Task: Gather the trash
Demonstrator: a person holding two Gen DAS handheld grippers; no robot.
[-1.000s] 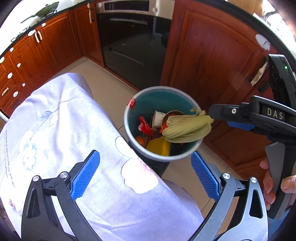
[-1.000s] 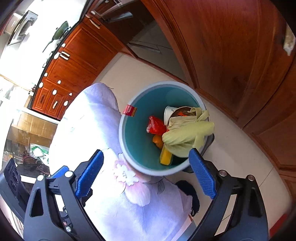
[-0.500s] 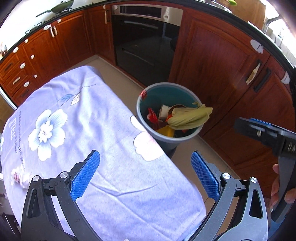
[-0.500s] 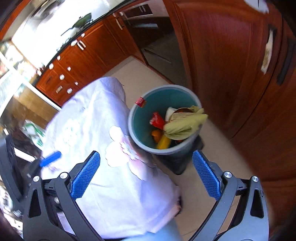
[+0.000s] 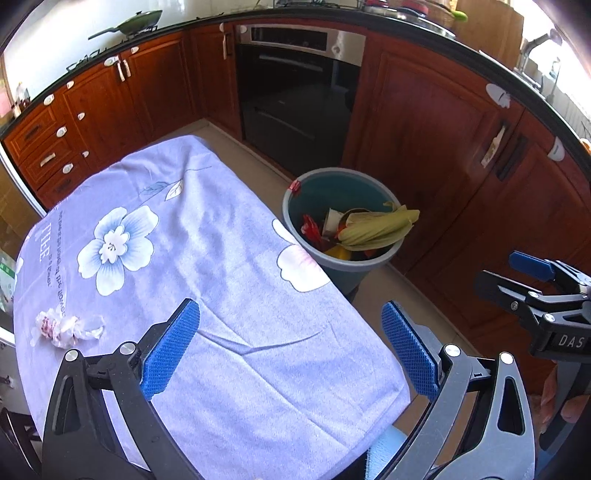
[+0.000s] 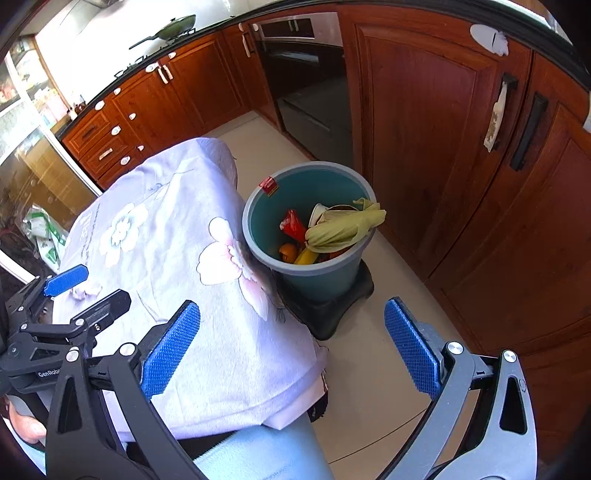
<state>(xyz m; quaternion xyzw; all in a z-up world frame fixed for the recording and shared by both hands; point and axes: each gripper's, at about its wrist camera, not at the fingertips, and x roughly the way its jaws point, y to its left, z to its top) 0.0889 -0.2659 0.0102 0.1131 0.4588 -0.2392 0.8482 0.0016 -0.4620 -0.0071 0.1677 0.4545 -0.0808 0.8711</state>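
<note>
While both tools hung above the cloth-covered table, the scene stood as follows.

Left gripper: jaws spread wide, blue pads apart, nothing between them; it hung over the near half of the table.

Right gripper: jaws likewise spread wide and empty, hanging past the table's near corner with the floor and bin ahead of it.

Each seen from the other: the right gripper showed at the right edge of the left wrist view, gripped by fingers low on its handle; the left one showed at the left edge of the right wrist view.

Tablecloth: lilac with pale flower prints, draped over the table and hanging off its edges.

Crumpled wrapper: white and pinkish, lying on the cloth near the table's left edge, well apart from both grippers and from the bin.

Bin: round, grey rim, teal inside, standing on a black base on the floor, just beside the table's far right corner.

Corn husk: yellow-green, lying across the top of the bin's contents, its tip over the rim on the cabinet side.

Other contents: a red wrapper, a white cup, and orange and yellow pieces lower down.

Red label: stuck on the bin's rim.

Surroundings: red-brown wooden cabinets, a black oven, a green wok on the counter.
</note>
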